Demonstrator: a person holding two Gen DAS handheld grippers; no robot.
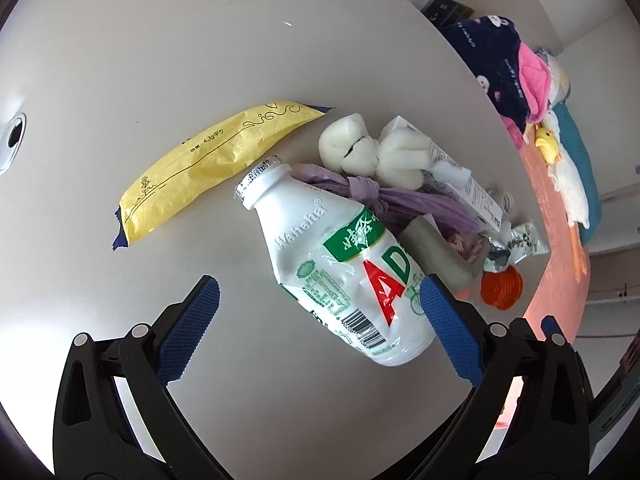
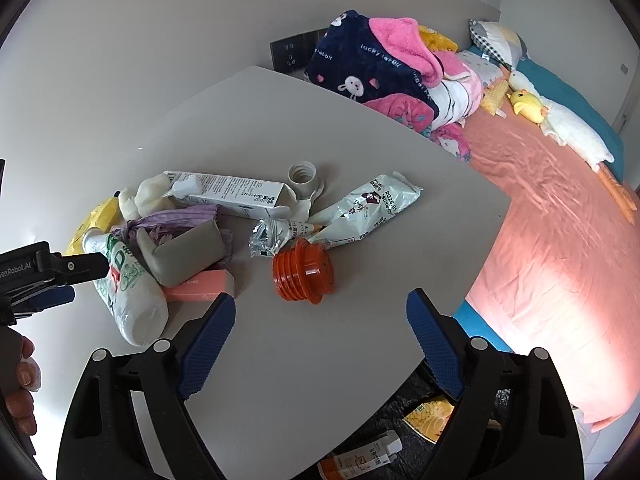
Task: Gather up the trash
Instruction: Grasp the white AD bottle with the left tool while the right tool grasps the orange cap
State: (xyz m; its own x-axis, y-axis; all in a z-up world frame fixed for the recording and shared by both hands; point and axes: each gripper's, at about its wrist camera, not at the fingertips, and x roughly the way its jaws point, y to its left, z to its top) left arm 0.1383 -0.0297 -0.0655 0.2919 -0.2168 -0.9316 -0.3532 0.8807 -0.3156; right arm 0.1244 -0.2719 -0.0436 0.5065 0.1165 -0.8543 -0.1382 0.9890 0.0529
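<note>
A white AD bottle lies on its side on the grey table. My left gripper is open, its fingers either side of the bottle's lower body, the right pad close to it. A yellow wrapper, white foam lumps and a knotted purple bag lie beyond. My right gripper is open and empty above the table, just short of an orange ribbed cap. The bottle and the left gripper's fingers show at its left.
A white carton, foil sachets, a grey foam corner, a pink box and a white ring litter the table. A bed with blankets and plush toys lies right. A black bag with trash sits below the table edge.
</note>
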